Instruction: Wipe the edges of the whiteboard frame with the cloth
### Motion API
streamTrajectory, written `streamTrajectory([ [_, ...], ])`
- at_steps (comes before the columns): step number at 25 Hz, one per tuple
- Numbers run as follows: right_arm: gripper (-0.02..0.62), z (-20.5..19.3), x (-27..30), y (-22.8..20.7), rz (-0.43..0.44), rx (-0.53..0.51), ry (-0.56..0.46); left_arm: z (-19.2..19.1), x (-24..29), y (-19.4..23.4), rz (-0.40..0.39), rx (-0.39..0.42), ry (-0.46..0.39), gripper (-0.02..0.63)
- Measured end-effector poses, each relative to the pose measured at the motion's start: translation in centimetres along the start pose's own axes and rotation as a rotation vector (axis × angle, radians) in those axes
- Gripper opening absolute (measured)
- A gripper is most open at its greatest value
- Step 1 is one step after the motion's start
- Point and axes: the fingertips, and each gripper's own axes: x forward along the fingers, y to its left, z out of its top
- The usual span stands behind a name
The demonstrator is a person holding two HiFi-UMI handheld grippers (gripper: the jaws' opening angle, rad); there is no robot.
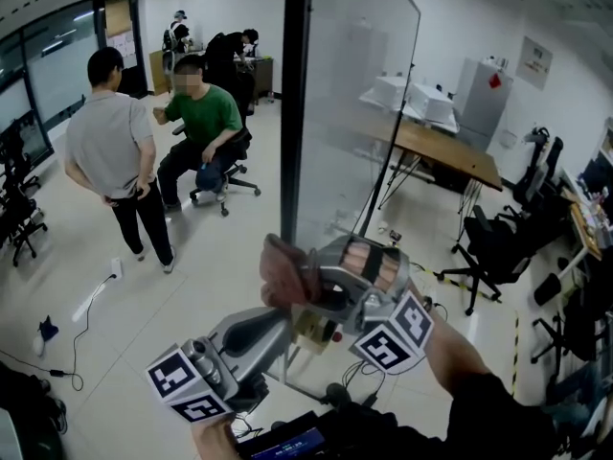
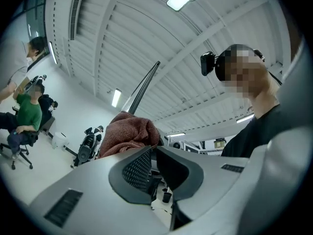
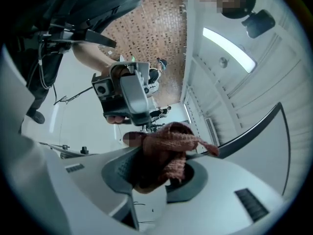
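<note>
The right tool [image 3: 161, 166] was clamped on the reddish cloth [image 3: 171, 143], holding it near the lower stretch of the dark upright edge of the whiteboard frame [image 1: 296, 103]. The left tool [image 2: 153, 153] sat just below, jaws together on nothing. To wipe well, the bunched cloth probably needed pressing flat against that edge and running steadily along it. Whether cloth and frame touched could not be told, and the frame's bottom edge was hidden behind both tools.
</note>
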Motion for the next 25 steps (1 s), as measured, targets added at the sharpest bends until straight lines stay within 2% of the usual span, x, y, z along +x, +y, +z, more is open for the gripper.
streamTrajectory([
  [15,0.137,0.3,-0.7,-4.2,0.001,0.086,-0.021,3.1,2.3,-0.1,-0.031,0.019,-0.024,0.021],
  [20,0.137,1.0,-0.5,-5.9,0.013,0.08,-0.074,4.9,2.7,0.2,0.034,0.052,-0.059,0.015],
  [25,0.137,0.4,-2.0,-6.7,0.049,0.065,-0.148,5.2,5.3,0.0,0.107,0.093,-0.091,0.005],
])
